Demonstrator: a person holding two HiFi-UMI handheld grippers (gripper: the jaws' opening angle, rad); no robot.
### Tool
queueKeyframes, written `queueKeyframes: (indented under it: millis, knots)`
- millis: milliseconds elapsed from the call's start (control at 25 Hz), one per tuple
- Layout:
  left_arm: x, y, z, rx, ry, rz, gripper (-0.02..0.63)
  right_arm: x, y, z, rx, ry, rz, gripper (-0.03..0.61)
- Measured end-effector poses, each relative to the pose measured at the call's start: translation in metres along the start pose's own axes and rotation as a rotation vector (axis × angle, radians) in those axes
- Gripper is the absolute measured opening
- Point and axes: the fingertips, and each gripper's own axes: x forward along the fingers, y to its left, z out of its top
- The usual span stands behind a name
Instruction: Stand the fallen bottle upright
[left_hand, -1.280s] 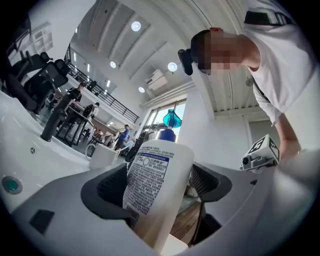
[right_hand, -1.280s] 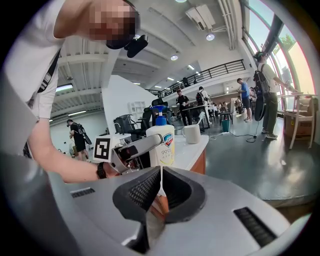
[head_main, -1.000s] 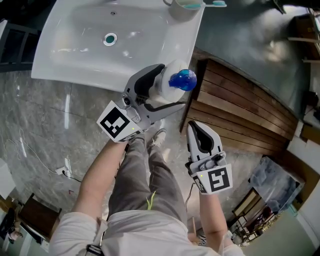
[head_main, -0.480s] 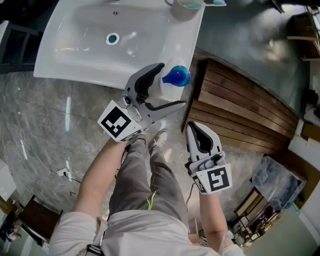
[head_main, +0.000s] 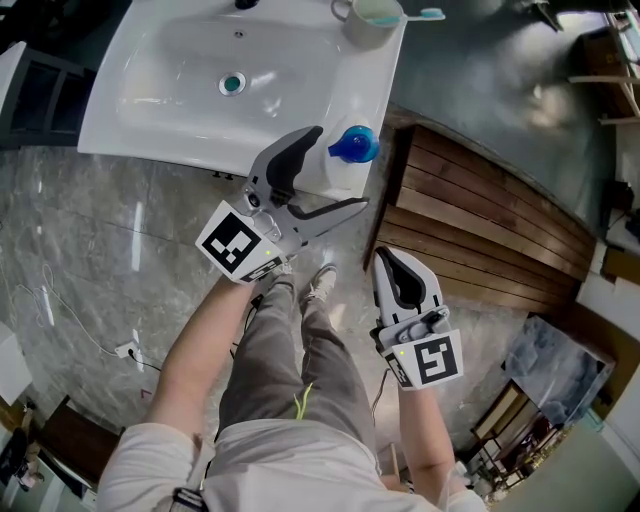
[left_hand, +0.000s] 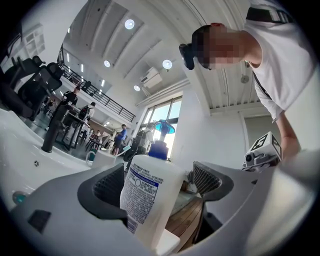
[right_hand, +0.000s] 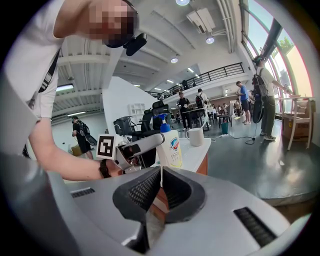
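The bottle is already standing upright at the sink's 4 o'clock corner, the left gripper flanking it with jaws spread and only a withdrawal seemingly remaining, while the right gripper is idling, jaws pressed together.

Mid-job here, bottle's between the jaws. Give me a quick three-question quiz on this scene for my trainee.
1. Multiple choice: what stands between the jaws of the left claw?
A. nothing
B. the bottle
C. the other claw
2. True or false: the right claw has its jaws together, with nothing in them.
3. Short answer: is the bottle upright or lying down?

Key: 1 B; 2 true; 3 upright.
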Motion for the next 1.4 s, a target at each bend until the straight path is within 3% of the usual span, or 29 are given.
queueKeyframes:
  millis: [640, 760, 880, 1000, 1160, 1400]
  knots:
    - [-0.025, -0.021, 0.032, 0.085, 0.105, 0.092, 0.415, -0.023, 0.015, 0.036, -0.019, -0.068, 0.023, 0.040]
    - [-0.030, -0.030, 0.034, 0.095, 0.115, 0.092, 0.271, -0.030, 0.018, 0.037, -0.020, -0.072, 0.027, 0.038]
    - [-0.035, -0.034, 0.038, 0.105, 0.127, 0.121, 0.214, -0.040, 0.021, 0.039, -0.023, -0.074, 0.028, 0.040]
    - [-0.037, -0.033, 0.044, 0.124, 0.151, 0.168, 0.065, -0.049, 0.019, 0.044, -0.023, -0.081, 0.024, 0.040]
    - [-0.041, -0.036, 0.050, 0.147, 0.183, 0.202, 0.021, -0.060, 0.019, 0.050, -0.021, -0.093, 0.021, 0.038]
    - [-0.047, -0.040, 0.062, 0.186, 0.234, 0.257, 0.018, -0.074, 0.021, 0.060, -0.019, -0.103, 0.019, 0.038]
